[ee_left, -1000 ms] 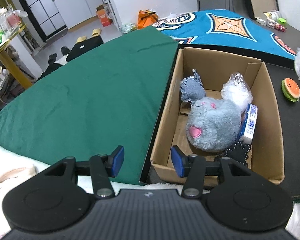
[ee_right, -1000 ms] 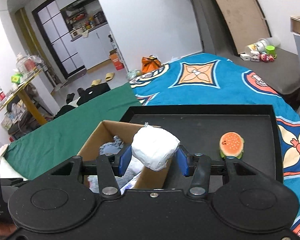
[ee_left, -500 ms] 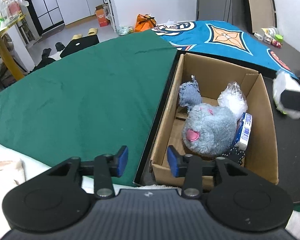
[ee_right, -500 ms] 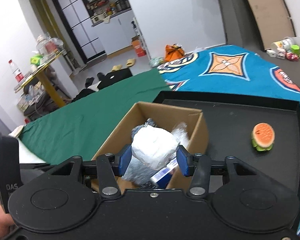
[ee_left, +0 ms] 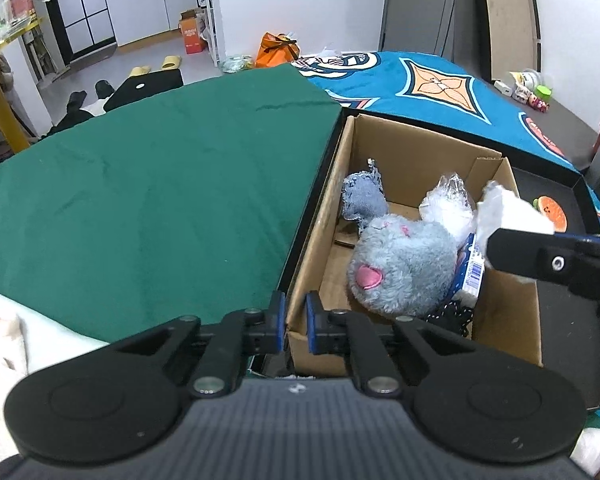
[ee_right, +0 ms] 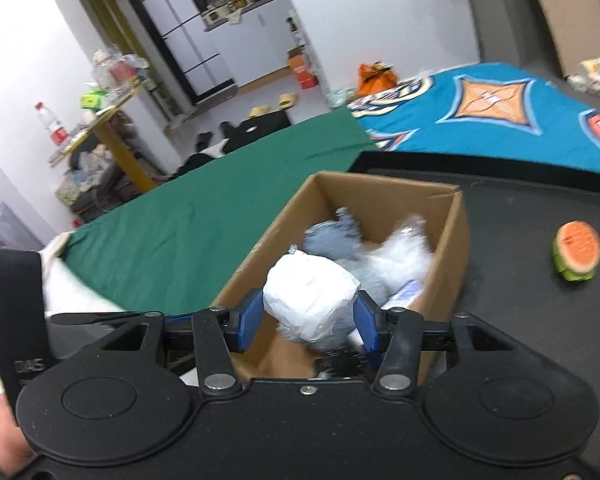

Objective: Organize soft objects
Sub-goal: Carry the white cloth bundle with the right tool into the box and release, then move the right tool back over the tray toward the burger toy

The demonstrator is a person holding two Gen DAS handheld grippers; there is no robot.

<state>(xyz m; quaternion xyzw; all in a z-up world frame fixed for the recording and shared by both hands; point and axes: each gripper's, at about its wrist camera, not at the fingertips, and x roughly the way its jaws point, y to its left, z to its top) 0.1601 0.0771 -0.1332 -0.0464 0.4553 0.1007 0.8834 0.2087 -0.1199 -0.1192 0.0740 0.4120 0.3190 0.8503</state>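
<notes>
A: What's hard to see?
B: Box [ee_left: 403, 148] near end hidden behind grippers; right view blurred.
A: L gripper [ee_left: 296, 322]?
B: Pinching box's near corner wall.
A: R gripper [ee_right: 308, 322]?
B: Jaws opening, white bundle [ee_right: 309, 300] between pads, over box's near end. Roundish, no clear long axis.

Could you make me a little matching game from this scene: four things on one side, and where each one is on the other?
Things:
1. grey plush toy
2. white soft bundle
3. burger-shaped toy
4. cardboard box wall

Places:
A. on the black tray, outside the box
B. pinched by the left tool
C. lying inside the box
D. between the pads of the right tool, whose jaws are opening

Pairs: 1-C, 2-D, 3-A, 4-B
</notes>
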